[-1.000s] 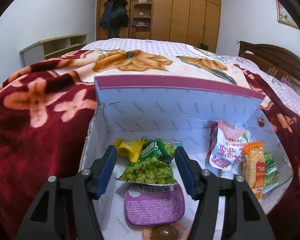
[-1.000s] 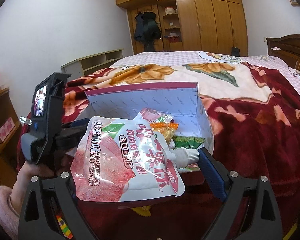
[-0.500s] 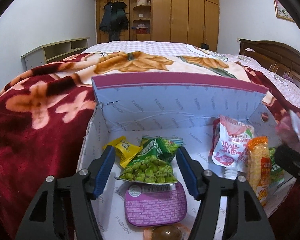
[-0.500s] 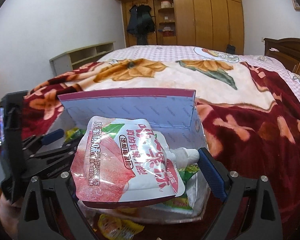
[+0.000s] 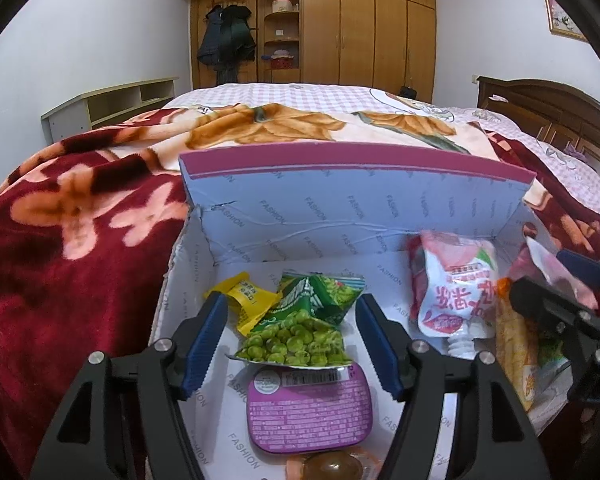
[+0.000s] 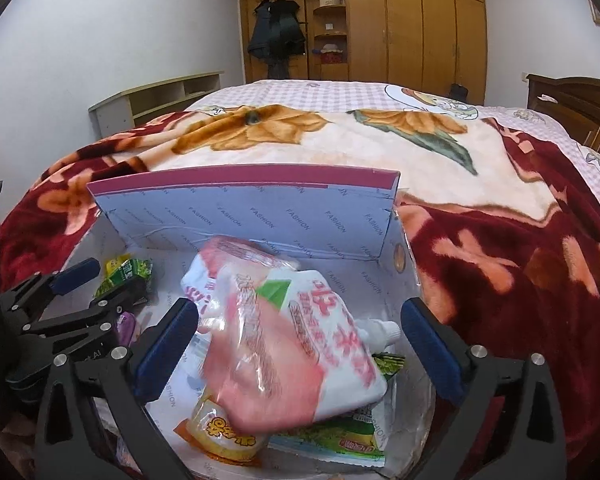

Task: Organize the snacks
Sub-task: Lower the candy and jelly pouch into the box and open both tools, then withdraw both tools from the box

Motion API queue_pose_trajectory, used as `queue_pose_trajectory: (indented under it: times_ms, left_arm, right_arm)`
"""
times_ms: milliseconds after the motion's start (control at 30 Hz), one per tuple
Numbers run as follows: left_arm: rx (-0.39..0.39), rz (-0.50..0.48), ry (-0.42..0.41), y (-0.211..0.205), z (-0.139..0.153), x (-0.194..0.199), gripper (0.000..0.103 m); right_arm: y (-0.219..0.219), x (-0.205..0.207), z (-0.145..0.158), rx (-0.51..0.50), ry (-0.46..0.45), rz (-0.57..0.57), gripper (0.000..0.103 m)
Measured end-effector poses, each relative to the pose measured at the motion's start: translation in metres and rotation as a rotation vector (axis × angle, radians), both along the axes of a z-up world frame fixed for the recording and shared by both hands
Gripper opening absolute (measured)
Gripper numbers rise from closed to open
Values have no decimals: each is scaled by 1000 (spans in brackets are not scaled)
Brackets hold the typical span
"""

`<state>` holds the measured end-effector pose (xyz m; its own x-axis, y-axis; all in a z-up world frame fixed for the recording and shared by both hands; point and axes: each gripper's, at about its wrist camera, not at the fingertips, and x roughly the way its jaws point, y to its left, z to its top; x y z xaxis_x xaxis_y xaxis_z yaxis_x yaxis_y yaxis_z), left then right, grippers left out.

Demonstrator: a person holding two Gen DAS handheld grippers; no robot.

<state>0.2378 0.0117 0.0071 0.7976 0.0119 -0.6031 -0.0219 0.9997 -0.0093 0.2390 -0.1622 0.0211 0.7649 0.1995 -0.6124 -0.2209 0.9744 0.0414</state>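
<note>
A: Bedroom, plush floral blanket [image 5: 72, 248]; upon it, open cardboard box [image 5: 356, 216], lid propped upright as a backstop.

B: Left gripper [image 5: 290, 336]?

A: Opening, unclenched, astride glossy crinkled green pea packet [image 5: 296, 340]; no contact.

B: Right gripper [image 6: 300, 348]?

A: Opening too; soft pink spouted pouch [image 6: 300, 344] let go, blurred, dropping onto the box's right-hand pile.

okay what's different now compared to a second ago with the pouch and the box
The right tongs came over the box, and their jaws are opening; the pink pouch drops blurred onto the snacks inside. The left tongs stayed over the green pea packet, opening a little wider. The other snacks lie unchanged.
</note>
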Motion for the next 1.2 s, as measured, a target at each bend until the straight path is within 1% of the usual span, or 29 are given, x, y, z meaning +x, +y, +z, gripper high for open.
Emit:
queue_pose_trajectory:
  times_ms: [133,267,400,500,600,667,833,900,967,1200]
  left_arm:
    - [-1,-2,-2,0,1,0,70]
    - [-2,-10,-8,-1,2,-1,71]
    - [-33,-21,-20,2,4,-5,71]
    - [-55,-20,-20,6,8,-10,71]
    - [-80,-22,-28,10,13,-19,76]
    - [-87,-32,-37,10,19,-27,76]
    - [-68,-59,-72,5,35,-51,76]
    - [-60,-66,-74,2,39,-59,76]
    - [-63,-70,-66,1,42,-69,76]
    - [-131,-57,-17,10,38,-100,76]
  right_arm:
    - [3,-1,2,1,7,21,103]
    - [6,-7,6,-1,-17,34,103]
    - [4,-15,13,13,-46,38,103]
    - [1,-22,18,31,-50,46,103]
    - [-2,-32,21,51,-55,49,103]
    - [-4,-38,22,63,-57,49,103]
    - [-7,-59,26,82,-81,46,103]
    - [-7,-68,28,82,-90,53,103]
    - [-7,-77,30,84,-97,60,103]
    - [-11,-106,32,104,-114,55,103]
